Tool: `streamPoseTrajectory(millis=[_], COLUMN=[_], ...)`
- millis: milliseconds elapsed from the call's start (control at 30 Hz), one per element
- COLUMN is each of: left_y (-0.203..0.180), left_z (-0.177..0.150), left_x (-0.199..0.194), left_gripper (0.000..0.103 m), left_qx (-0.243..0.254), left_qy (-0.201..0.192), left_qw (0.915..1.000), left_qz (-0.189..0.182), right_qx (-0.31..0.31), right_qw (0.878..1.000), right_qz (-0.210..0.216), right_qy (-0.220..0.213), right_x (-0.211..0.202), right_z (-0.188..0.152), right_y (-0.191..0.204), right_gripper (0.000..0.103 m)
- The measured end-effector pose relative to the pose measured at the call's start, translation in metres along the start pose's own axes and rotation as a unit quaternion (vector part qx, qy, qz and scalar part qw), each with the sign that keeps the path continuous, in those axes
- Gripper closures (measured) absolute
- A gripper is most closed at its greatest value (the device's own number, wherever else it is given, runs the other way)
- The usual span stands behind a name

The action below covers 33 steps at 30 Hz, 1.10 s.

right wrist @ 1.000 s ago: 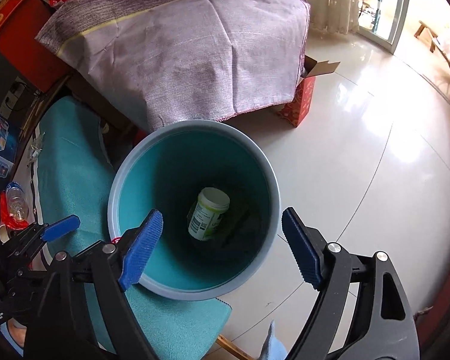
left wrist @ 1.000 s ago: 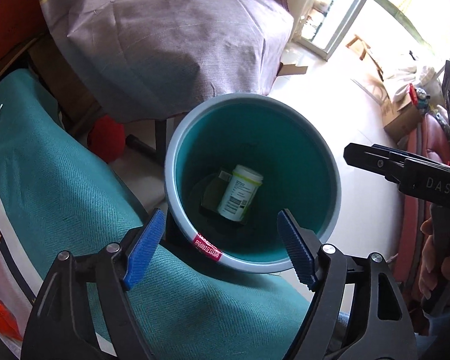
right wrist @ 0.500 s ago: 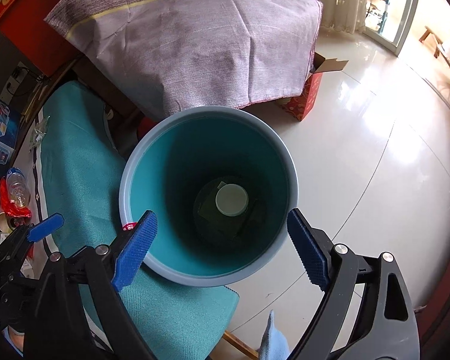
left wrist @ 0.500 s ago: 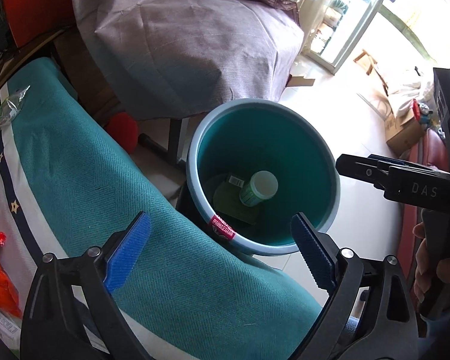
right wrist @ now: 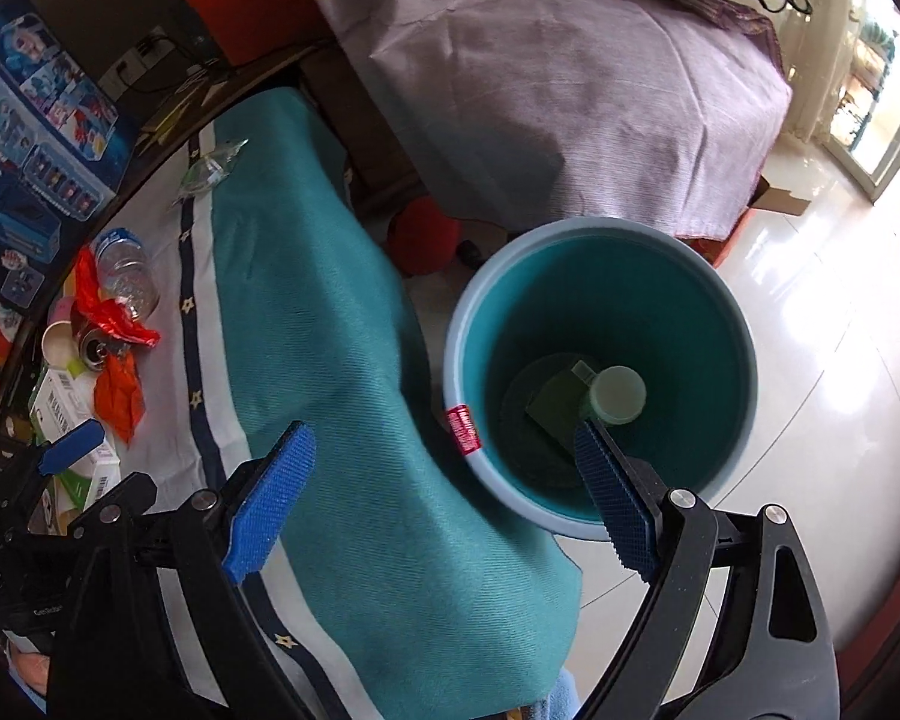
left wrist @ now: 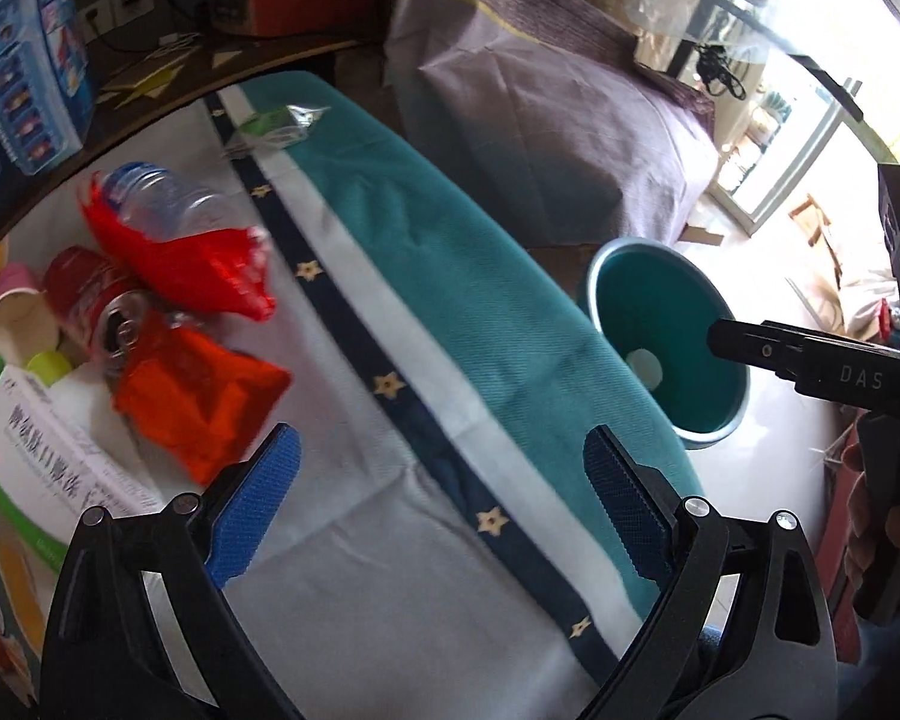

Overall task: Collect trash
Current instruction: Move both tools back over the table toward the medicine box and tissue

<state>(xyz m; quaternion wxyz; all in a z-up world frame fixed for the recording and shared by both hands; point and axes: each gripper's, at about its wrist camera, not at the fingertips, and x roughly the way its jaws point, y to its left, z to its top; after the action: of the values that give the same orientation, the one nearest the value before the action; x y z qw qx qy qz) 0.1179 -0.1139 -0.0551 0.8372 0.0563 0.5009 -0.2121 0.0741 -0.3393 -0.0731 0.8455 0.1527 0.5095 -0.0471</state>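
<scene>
My left gripper (left wrist: 438, 450) is open and empty above the white part of the tablecloth (left wrist: 390, 510). Left of it lies a trash pile: a clear plastic bottle (left wrist: 150, 204), a red wrapper (left wrist: 198, 264), a red can (left wrist: 99, 306), an orange wrapper (left wrist: 192, 396), a white-and-green box (left wrist: 48, 456) and a pink paper cup (left wrist: 12, 312). The teal bin (left wrist: 594, 276) stands on the floor to the right. My right gripper (right wrist: 444, 444) is open and empty, spanning the table edge and the bin's rim (right wrist: 453, 360). A white-capped bottle (right wrist: 615, 396) lies in the bin on a flat green packet (right wrist: 561, 402).
A clear wrapper (left wrist: 282, 120) lies at the cloth's far end. Purple-draped furniture (right wrist: 540, 90) stands behind the bin, with a red object (right wrist: 426, 234) under it. A blue toy box (left wrist: 24, 60) is at the far left. Shiny tiled floor (right wrist: 810, 330) spreads right of the bin.
Both grippers have swung left from above the bin toward the table. The left one is now over the tablecloth with the trash pile in view. Both jaws stand a little wider.
</scene>
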Motion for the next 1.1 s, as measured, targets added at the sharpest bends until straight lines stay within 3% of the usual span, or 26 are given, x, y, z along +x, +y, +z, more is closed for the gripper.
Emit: streamPoseTrajectory(millis=[367,600,867,1100], left_y=[0.144,0.208,0.245,0.260], left_z=[-0.058,-0.103,-0.129,-0.138], left_x=[-0.063,-0.072,-0.072,-0.069], left_gripper=[0.007,0.007,0.007,0.007], left_qx=[-0.139,-0.202,-0.211,-0.210], left_qy=[-0.042,-0.037,-0.037,-0.040], left_qw=[0.9876,0.9768,0.9755,0.9761], left_qz=[0.059,0.061,0.049,0.041], right_qx=[-0.130,-0.207,-0.285,-0.328], right_qw=[0.991,0.975,0.949,0.934], right_qz=[0.033,0.055,0.083,0.070], right_qy=[0.032,0.067,0.105,0.126], right_x=[0.017,0.036,0.059,0.087], right_z=[-0.005,-0.018,-0.034,-0.038], right_y=[0.139,0.227,0.319,0.366], right_gripper=[0.019,0.019,0.019,0.019])
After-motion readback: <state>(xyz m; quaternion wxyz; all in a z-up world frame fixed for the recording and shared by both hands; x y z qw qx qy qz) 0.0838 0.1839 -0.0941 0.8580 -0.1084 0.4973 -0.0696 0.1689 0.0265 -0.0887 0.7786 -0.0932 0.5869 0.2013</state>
